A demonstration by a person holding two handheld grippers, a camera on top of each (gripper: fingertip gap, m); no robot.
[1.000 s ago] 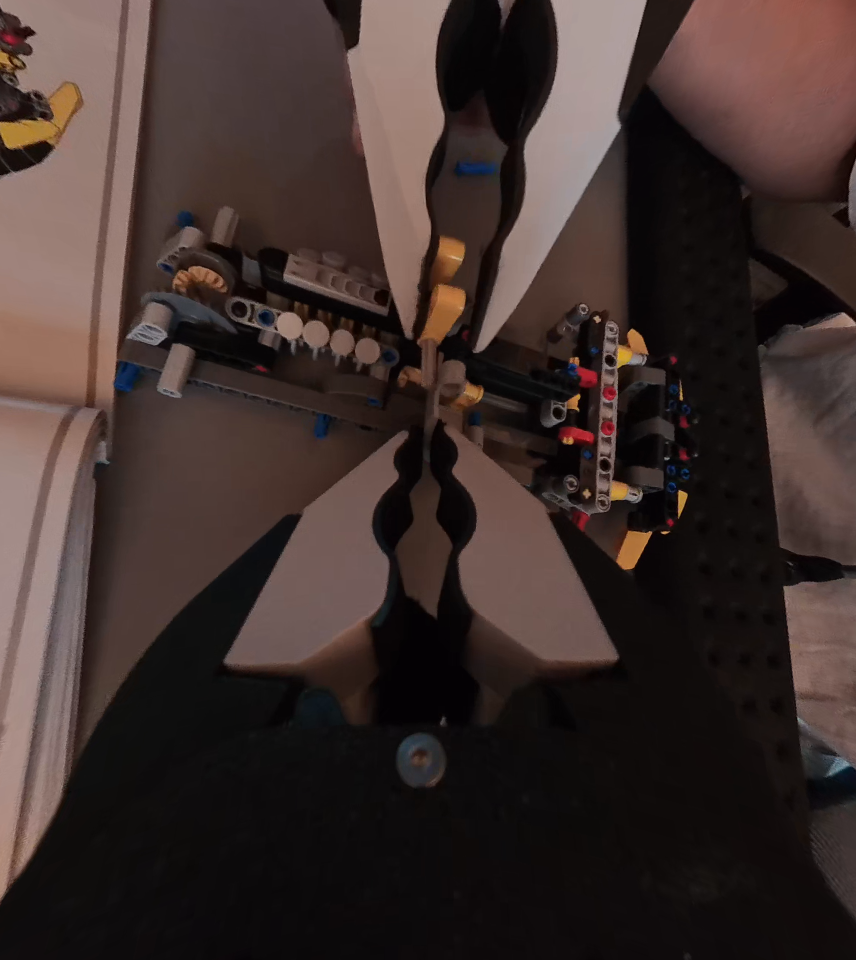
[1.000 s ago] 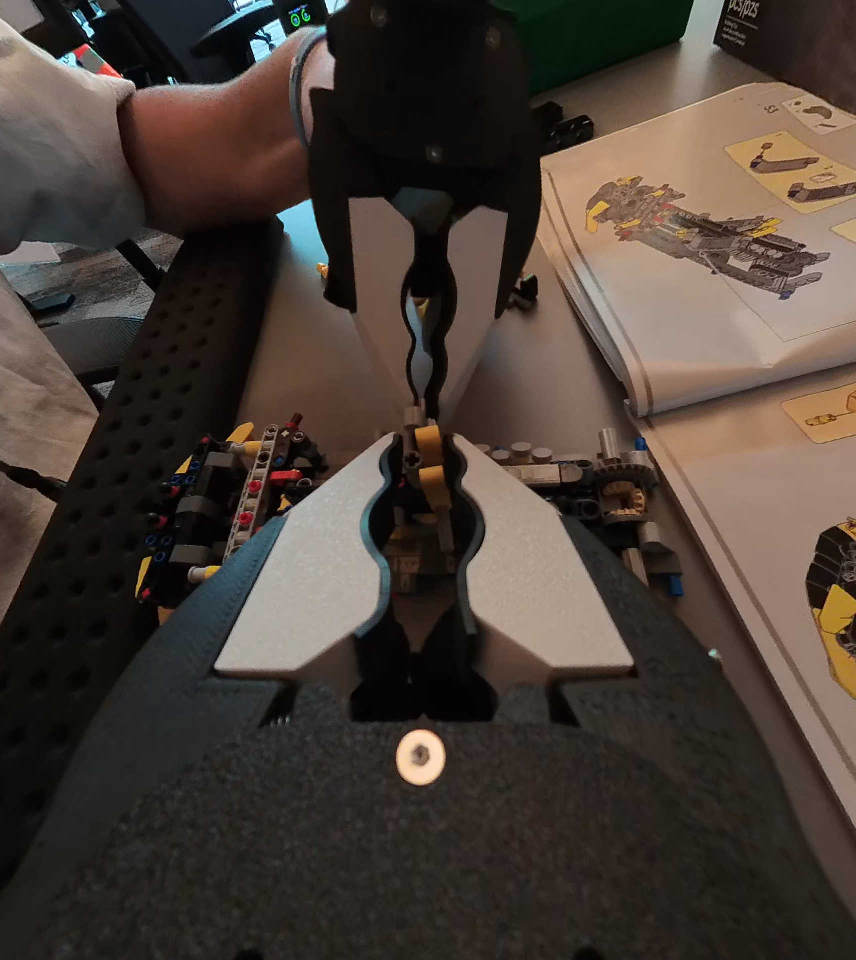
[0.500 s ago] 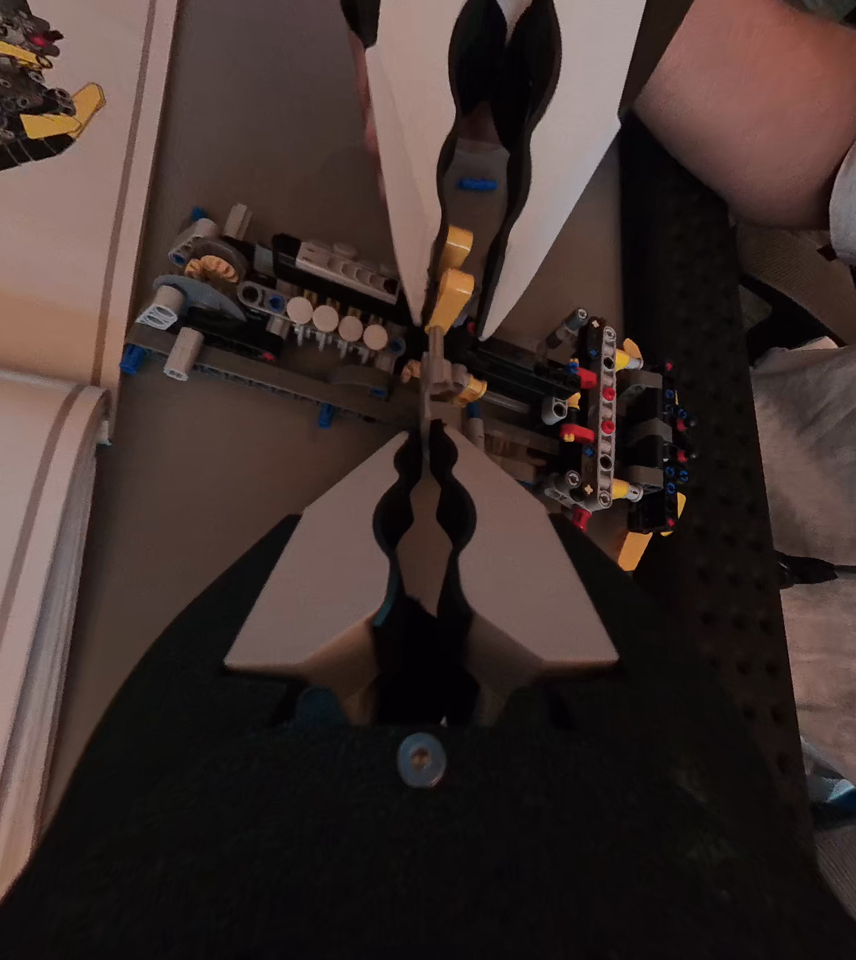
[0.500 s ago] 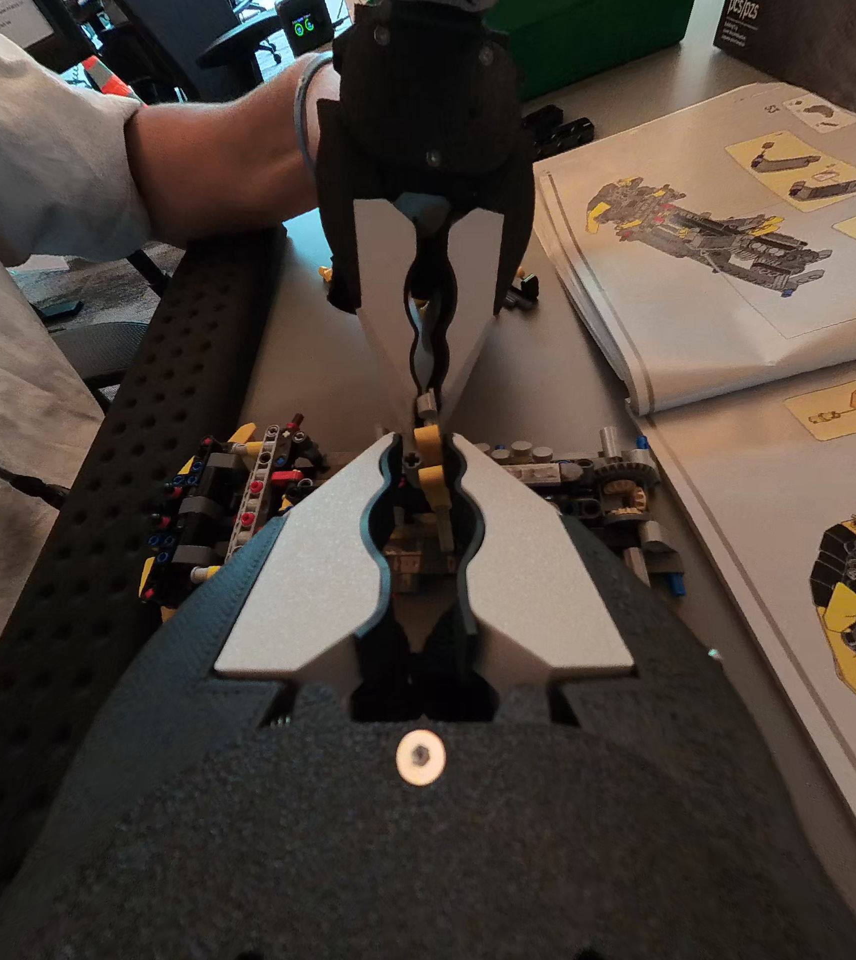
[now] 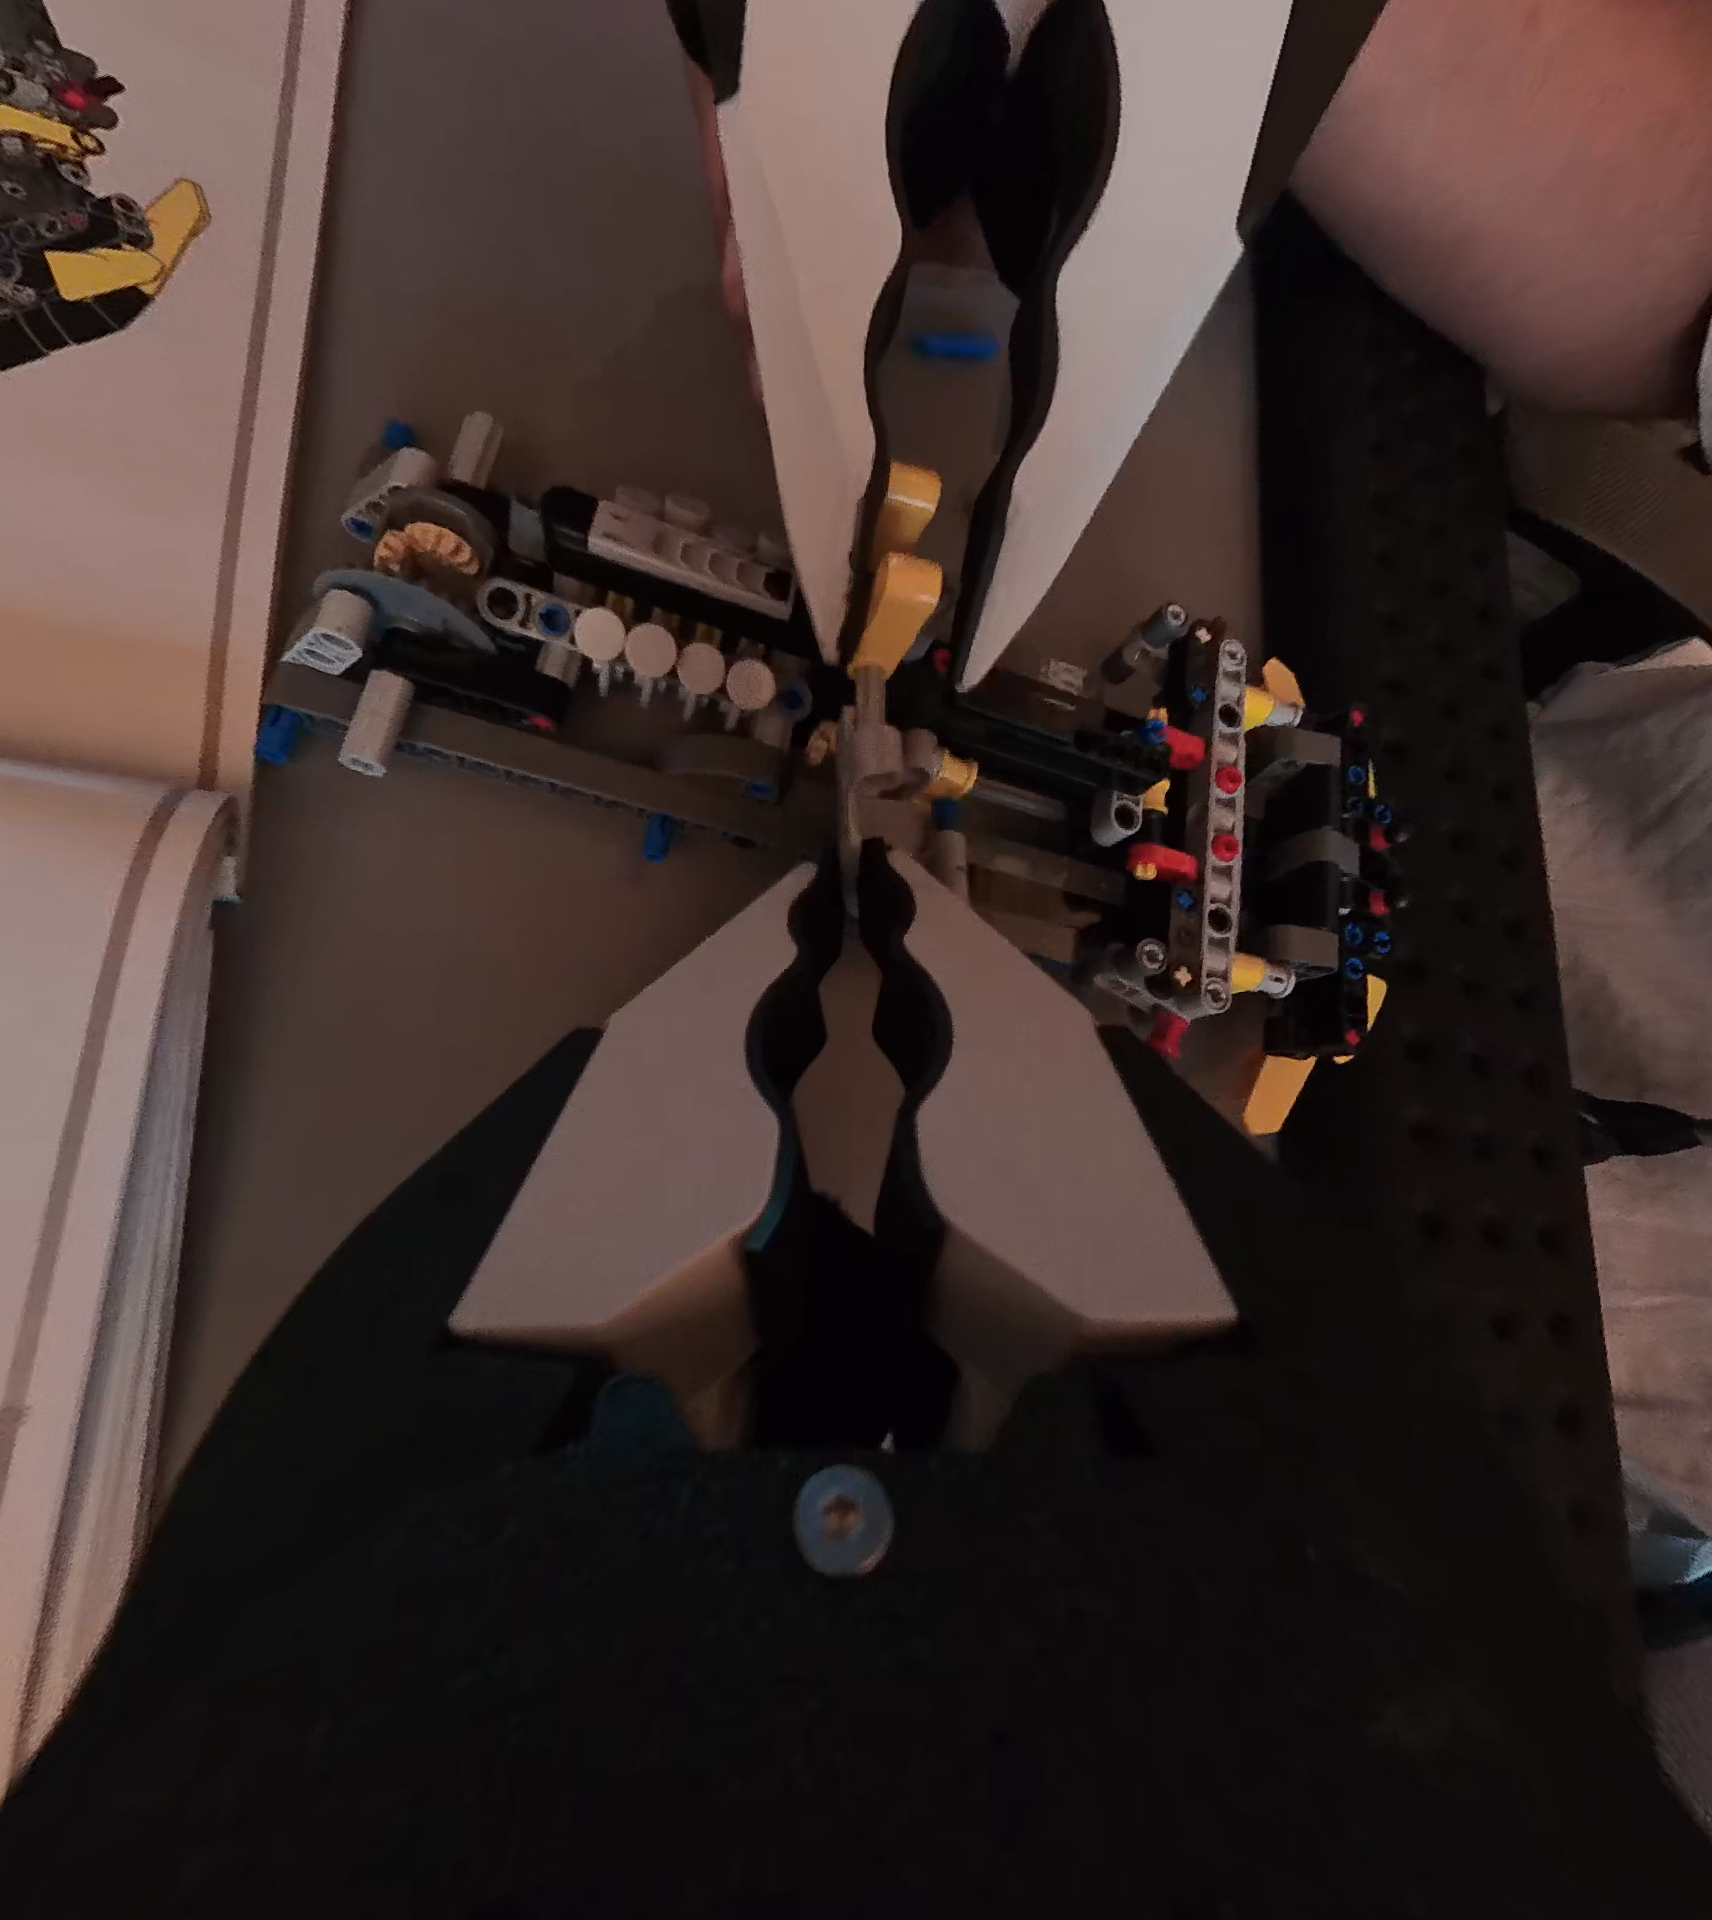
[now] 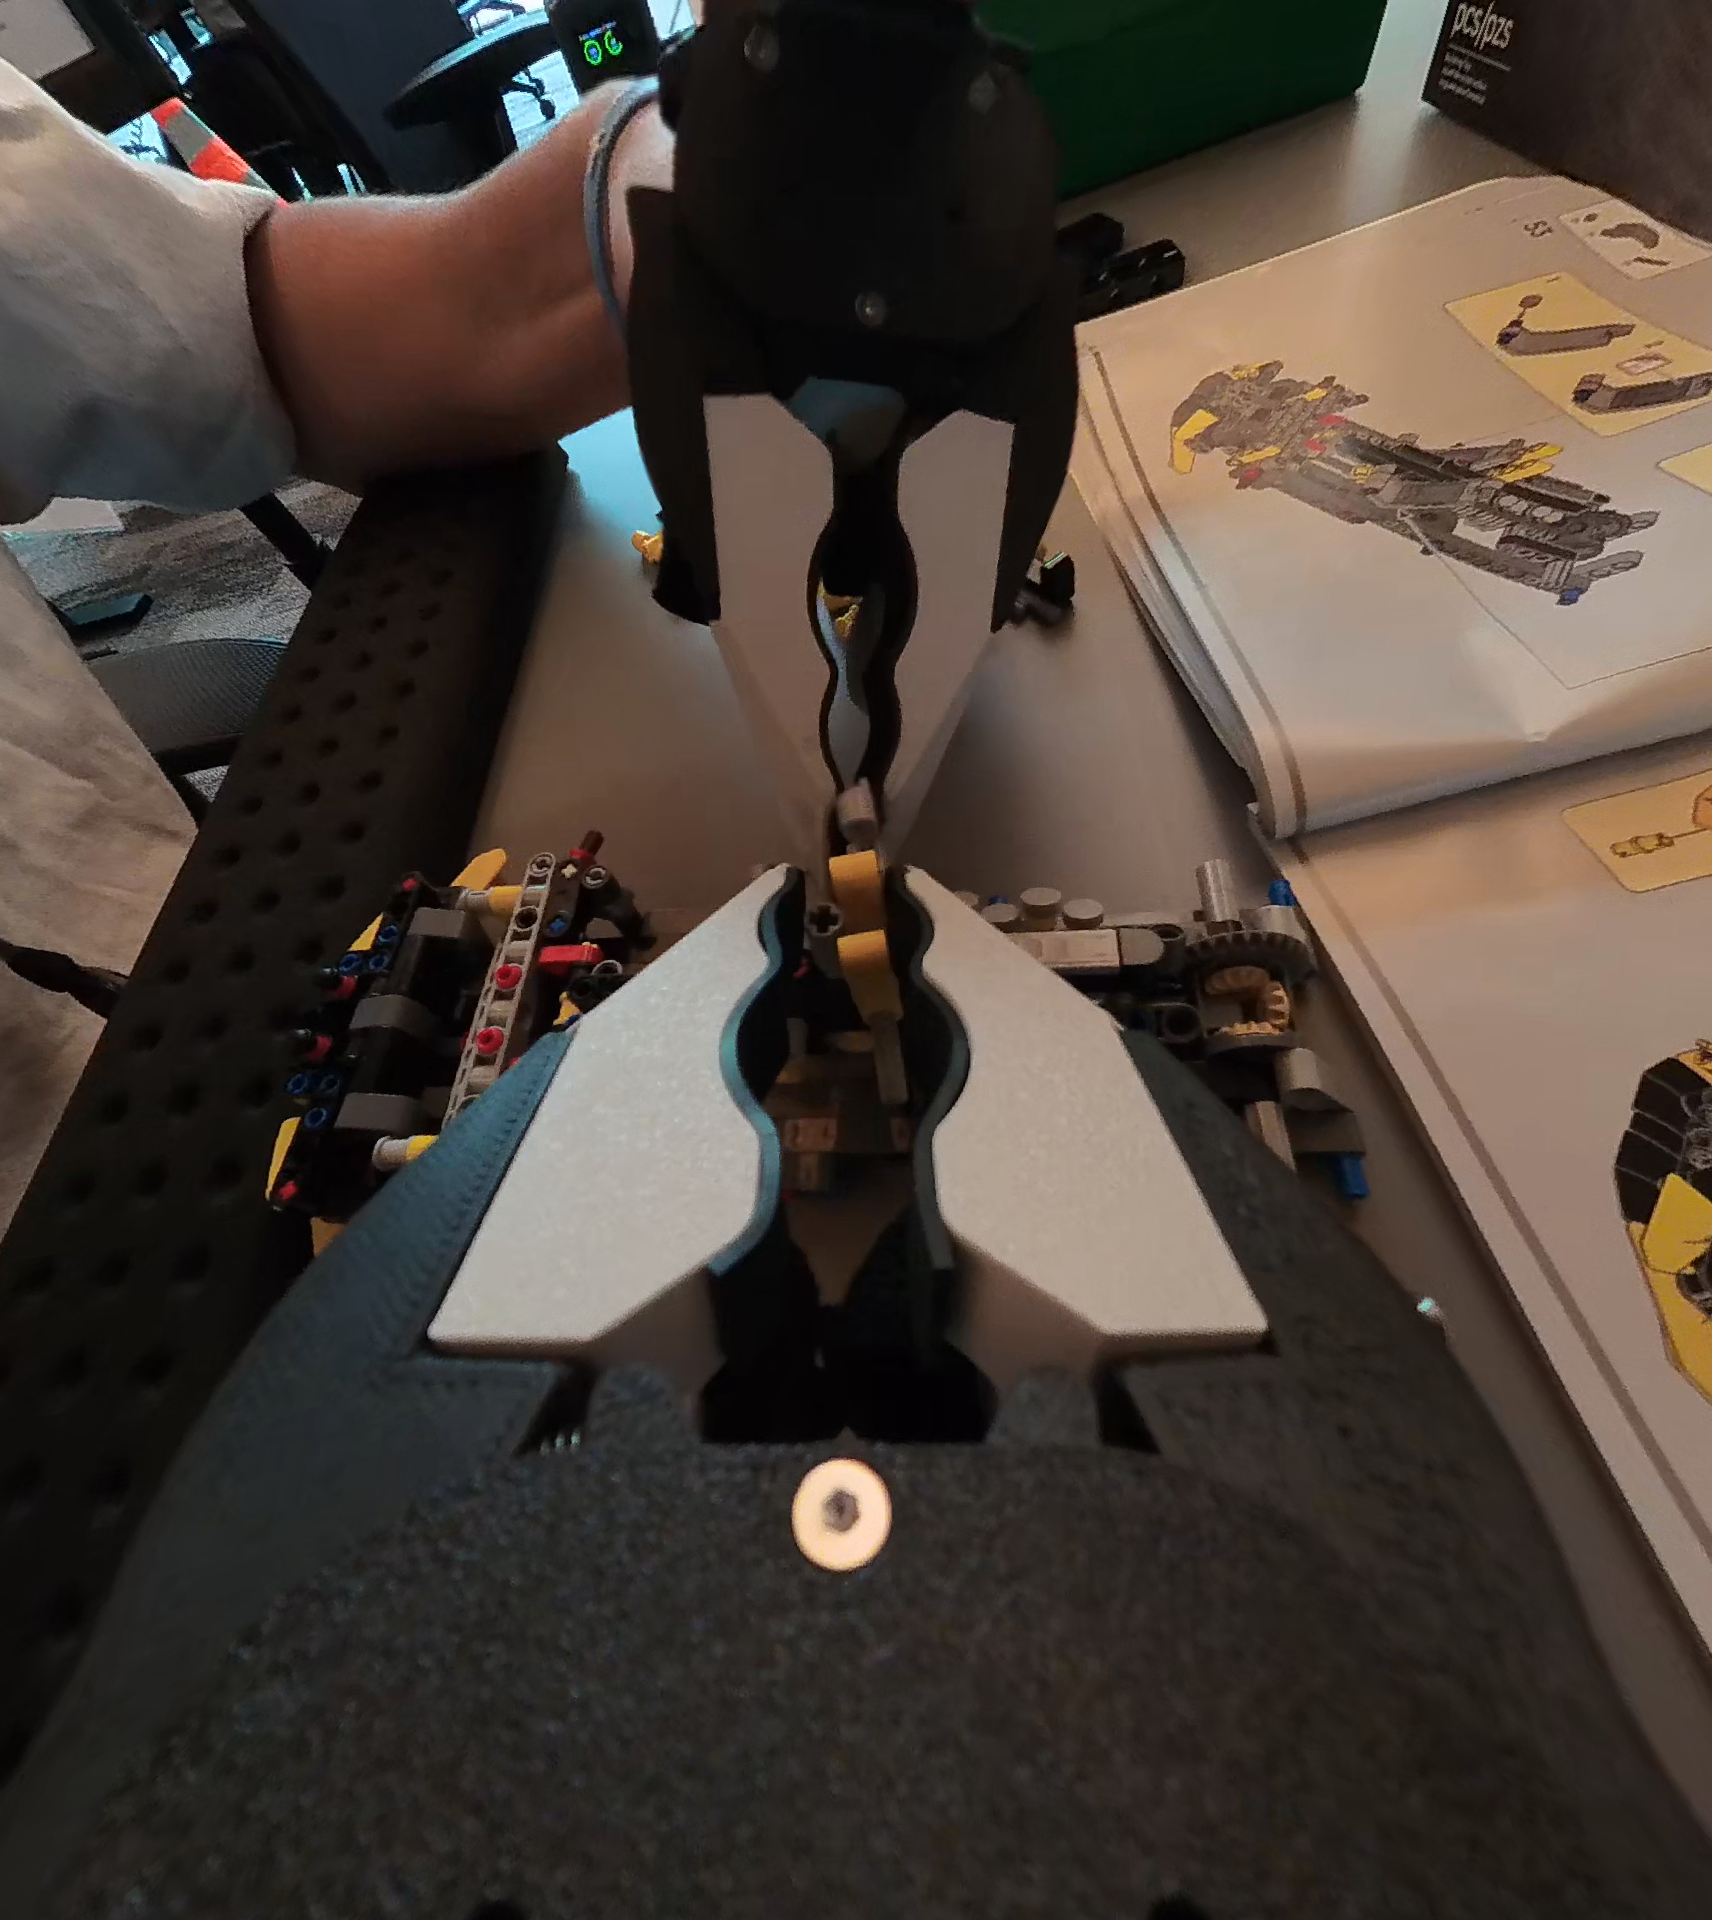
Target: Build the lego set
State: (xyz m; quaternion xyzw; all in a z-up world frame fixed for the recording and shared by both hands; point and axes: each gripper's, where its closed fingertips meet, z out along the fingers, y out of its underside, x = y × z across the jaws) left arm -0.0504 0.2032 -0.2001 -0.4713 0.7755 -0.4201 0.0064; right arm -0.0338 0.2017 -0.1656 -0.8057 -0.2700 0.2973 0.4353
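While the lego model (image 5: 831, 748) lies lengthwise on the worktop (image 5: 519, 312), the right hand-held gripper (image 6: 857, 914) grasps a yellow connector (image 6: 857, 883), apparently steadying it; the left hand-held gripper (image 5: 857, 873) clenches a grey axle piece (image 5: 873, 769) to mate them.

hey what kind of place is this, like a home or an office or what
Probably an office or lab workspace: a desk with an open instruction booklet beside the half-built Lego model, and office chairs on carpet behind.

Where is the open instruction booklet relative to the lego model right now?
In the right wrist view the instruction booklet lies open on the table, right of the lego model; in the left wrist view it is on the left.
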